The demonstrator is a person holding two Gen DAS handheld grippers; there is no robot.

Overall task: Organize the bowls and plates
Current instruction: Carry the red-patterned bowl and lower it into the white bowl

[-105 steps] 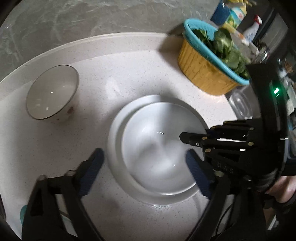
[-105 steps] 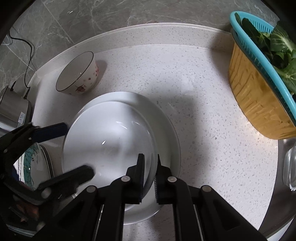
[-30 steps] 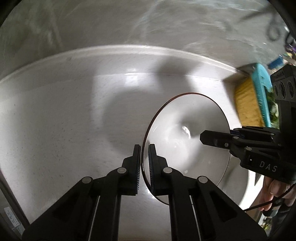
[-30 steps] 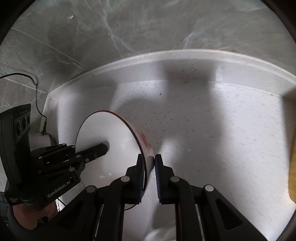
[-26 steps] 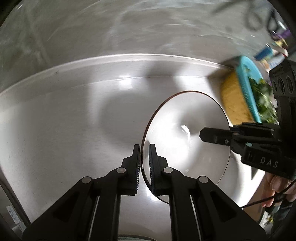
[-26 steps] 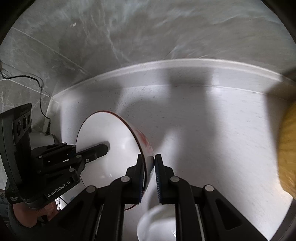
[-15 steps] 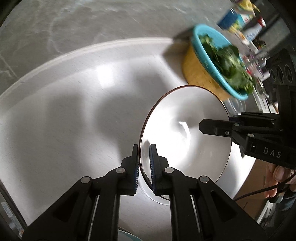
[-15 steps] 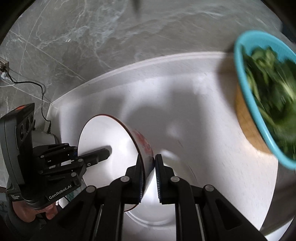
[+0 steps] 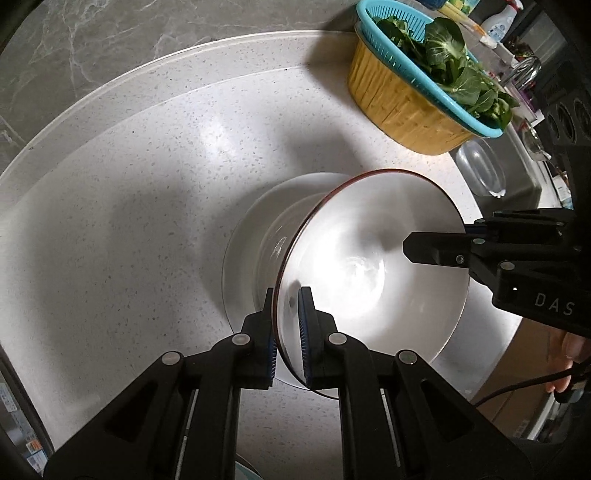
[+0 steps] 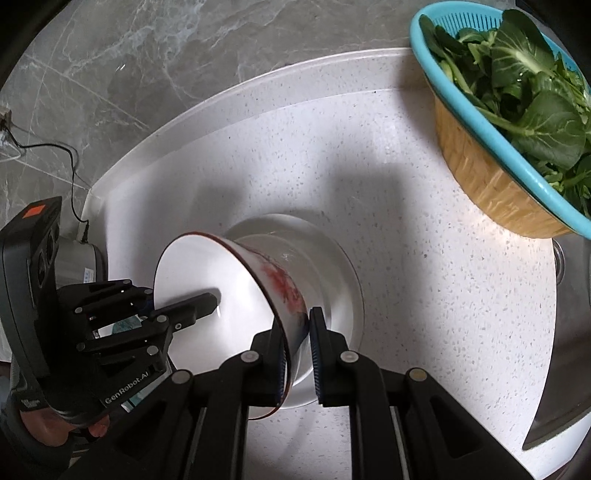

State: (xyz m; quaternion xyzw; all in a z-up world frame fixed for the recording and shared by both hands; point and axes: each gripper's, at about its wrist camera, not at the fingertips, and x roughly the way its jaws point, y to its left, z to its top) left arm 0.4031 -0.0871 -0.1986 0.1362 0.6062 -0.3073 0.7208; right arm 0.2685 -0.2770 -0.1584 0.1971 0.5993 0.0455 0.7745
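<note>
One white red-rimmed ceramic bowl point(image 9: 373, 273), pinched at opposite rim edges by left gripper point(image 9: 287, 321) and right gripper point(image 10: 298, 343). Two stacked white plates point(image 10: 332, 273) beneath, largely hidden. One blue-and-yellow vegetable basket point(image 9: 410, 107), cut off.

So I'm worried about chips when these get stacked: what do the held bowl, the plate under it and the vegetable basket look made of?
Bowl: glossy glazed ceramic, probably; white with a thin dark-red rim line and a red pattern outside.
Plate: plain white, shiny highlights, likely glazed ceramic too; both would chip.
Basket: turquoise perforated plastic, nested in a ribbed yellow outer bowl, also plastic-looking.
</note>
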